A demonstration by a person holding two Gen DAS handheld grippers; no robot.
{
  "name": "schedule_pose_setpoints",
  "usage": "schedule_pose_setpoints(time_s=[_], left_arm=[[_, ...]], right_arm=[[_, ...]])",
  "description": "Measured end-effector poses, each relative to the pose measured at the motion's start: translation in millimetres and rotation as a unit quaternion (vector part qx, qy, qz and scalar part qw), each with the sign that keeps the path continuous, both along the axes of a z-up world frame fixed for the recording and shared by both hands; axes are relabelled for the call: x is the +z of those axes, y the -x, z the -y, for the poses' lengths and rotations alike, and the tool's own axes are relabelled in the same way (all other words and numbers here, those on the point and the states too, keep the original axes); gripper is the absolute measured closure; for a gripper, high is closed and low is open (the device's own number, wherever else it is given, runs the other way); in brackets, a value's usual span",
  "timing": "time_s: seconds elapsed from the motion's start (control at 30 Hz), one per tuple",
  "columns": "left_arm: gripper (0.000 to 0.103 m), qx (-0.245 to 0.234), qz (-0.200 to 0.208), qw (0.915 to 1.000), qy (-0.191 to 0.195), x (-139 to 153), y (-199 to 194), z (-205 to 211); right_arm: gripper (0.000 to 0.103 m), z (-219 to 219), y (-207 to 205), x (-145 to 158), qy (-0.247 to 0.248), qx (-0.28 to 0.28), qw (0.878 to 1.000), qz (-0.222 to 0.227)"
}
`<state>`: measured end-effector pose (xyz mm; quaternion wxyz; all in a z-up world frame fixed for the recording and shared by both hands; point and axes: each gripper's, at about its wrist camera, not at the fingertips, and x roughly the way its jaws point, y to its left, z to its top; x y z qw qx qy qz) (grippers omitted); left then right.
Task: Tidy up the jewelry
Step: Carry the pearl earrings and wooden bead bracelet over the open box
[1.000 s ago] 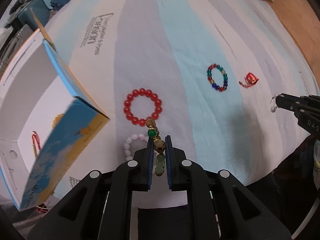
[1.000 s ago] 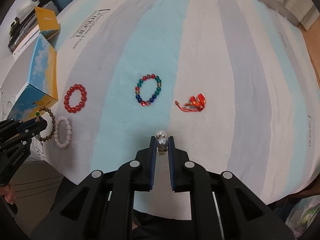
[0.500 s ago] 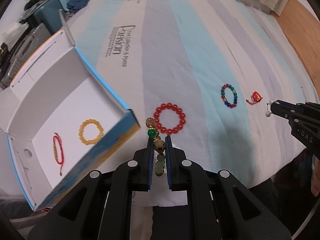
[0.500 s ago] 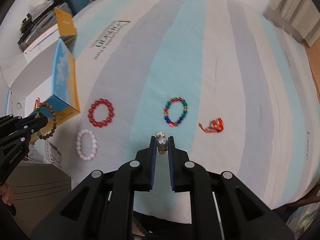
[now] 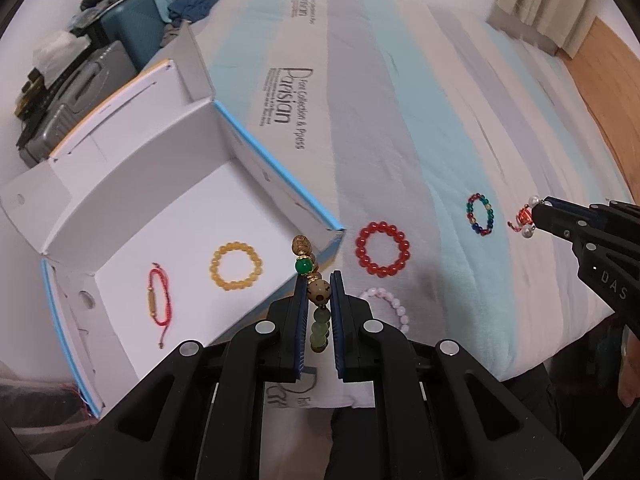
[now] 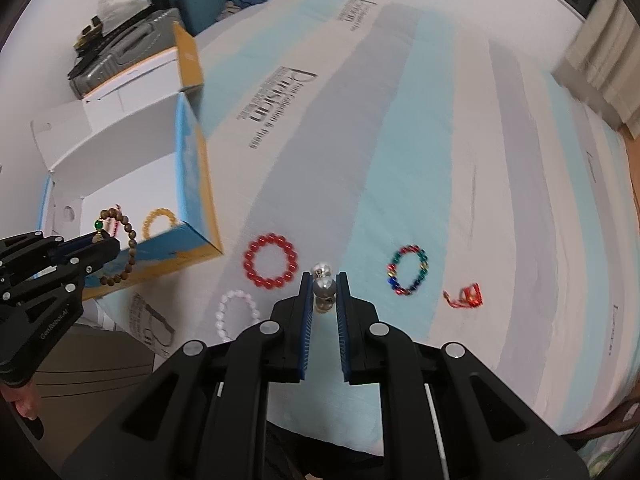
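Observation:
My left gripper (image 5: 319,280) is shut on a brown wooden bead bracelet (image 5: 319,292) with a green bead and holds it in the air at the near corner of the open white box (image 5: 136,184); it also shows in the right wrist view (image 6: 120,246). The box holds a yellow bead bracelet (image 5: 236,265) and a red cord bracelet (image 5: 159,299). My right gripper (image 6: 323,280) is shut on a pearl piece (image 6: 323,287), lifted above the bed. On the striped bed cover lie a red bead bracelet (image 5: 383,254), a pink bead bracelet (image 5: 394,307), a multicolour bracelet (image 5: 479,214) and a red cord piece (image 6: 469,295).
Suitcases and clothes (image 5: 108,40) sit beyond the box at the far left. A curtain (image 5: 548,4) and wooden floor (image 5: 608,80) are at the far right. The bed's near edge drops off just under both grippers.
Both grippers have risen and drawn back, each keeping its piece. The left one has swung left from over the bed to the box's corner, so the box's inside now shows.

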<state>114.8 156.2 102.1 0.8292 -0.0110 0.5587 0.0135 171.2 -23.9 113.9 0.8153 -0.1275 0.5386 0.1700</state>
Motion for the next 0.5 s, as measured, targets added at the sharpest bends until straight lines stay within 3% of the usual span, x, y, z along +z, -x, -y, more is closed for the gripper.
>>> schedule_pose_setpoints(time_s=[0.5], left_arm=[[0.093,0.052,0.009,0.9986,-0.002,16.0,27.9,-81.5]], right_arm=[[0.093,-96.8,16.6,19.2,-0.01,0.058,0.998,0.016]])
